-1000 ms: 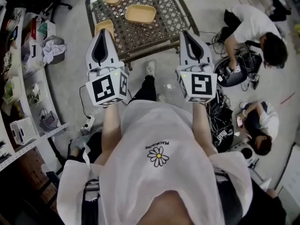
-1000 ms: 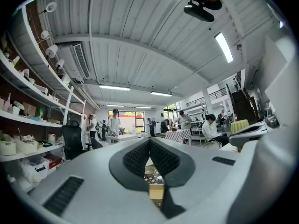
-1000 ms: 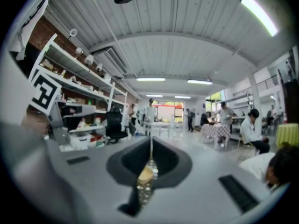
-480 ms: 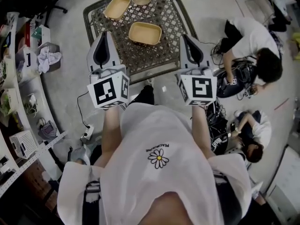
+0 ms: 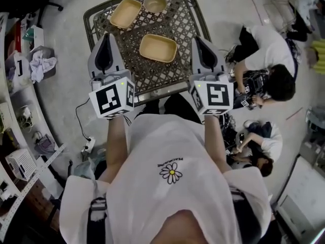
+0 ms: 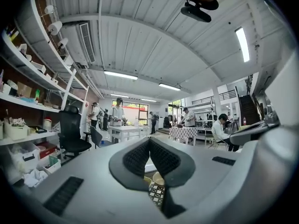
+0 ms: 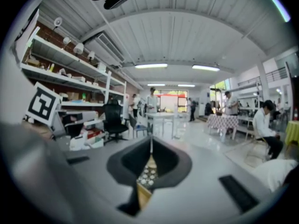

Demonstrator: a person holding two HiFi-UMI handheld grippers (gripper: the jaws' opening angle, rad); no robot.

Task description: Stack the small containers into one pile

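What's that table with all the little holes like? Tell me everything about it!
The table looks like dark metal. Its top is a criss-cross lattice full of holes, with a rim that curves at the corners. It stands on the pale floor. Three tan containers sit on it: a far tray near the back left corner, a round bowl close beside that, and a middle tray on its own.
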